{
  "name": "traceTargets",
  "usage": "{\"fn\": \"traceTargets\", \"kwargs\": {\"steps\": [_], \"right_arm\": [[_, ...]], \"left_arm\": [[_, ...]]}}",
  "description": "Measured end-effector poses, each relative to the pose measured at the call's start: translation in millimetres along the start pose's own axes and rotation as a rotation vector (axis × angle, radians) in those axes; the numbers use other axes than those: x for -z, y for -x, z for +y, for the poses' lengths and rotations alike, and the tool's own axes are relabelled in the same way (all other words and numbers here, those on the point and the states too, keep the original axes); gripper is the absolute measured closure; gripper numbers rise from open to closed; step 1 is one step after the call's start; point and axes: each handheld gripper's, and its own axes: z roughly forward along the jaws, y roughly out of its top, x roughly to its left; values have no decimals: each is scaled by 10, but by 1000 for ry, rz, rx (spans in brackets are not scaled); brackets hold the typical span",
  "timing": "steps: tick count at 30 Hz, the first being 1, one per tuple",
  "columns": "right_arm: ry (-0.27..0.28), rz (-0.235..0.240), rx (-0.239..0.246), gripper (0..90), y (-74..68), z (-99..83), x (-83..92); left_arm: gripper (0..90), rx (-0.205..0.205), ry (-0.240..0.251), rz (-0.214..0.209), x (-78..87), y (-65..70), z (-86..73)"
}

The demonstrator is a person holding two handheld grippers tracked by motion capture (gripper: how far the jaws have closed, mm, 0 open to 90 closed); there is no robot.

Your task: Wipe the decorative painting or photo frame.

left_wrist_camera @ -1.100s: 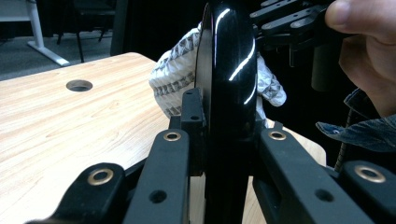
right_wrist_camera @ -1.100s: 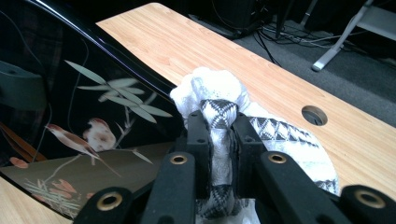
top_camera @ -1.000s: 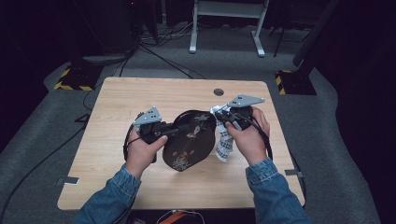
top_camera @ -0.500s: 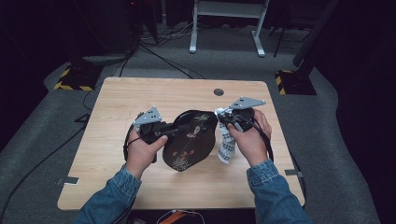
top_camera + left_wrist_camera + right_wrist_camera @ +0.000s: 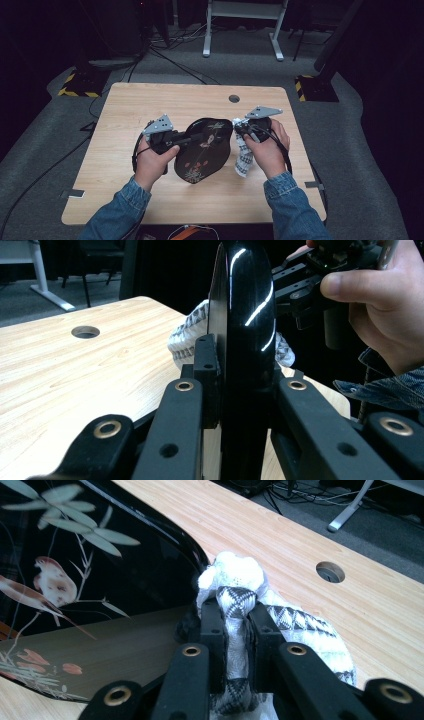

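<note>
A glossy black lacquer tray (image 5: pixel 202 150) painted with birds, leaves and flowers is held tilted above the table. My left gripper (image 5: pixel 192 139) is shut on the tray's left edge; in the left gripper view the tray (image 5: pixel 245 340) stands edge-on between the jaws. My right gripper (image 5: pixel 239 131) is shut on a white cloth with a black zigzag pattern (image 5: pixel 244 157), which hangs down at the tray's right rim. In the right gripper view the bunched cloth (image 5: pixel 235 602) presses against the tray (image 5: pixel 100 580) at its rim.
The wooden table (image 5: pixel 125 115) has a round cable hole (image 5: pixel 234 98) at its far side. A white desk frame (image 5: pixel 240 30) and cables lie on the grey floor behind. Black and yellow hazard-striped blocks (image 5: pixel 80 87) sit at both far corners.
The right gripper with the cloth has shifted slightly along the tray's right rim. The left gripper and tray stay put.
</note>
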Motion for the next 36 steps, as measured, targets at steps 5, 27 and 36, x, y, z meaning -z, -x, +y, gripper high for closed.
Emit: {"fn": "traceTargets", "kwargs": {"steps": [5, 27, 36], "right_arm": [[-9, 7, -7, 817, 5, -35, -27], [-55, 38, -18, 817, -7, -143, -126], [-91, 51, -10, 818, -61, -237, -205]], "left_arm": [[795, 1, 0, -2, -2, -1, 0], [794, -1, -1, -1, -4, -3, -4], [796, 2, 3, 3, -9, 0, -7]]}}
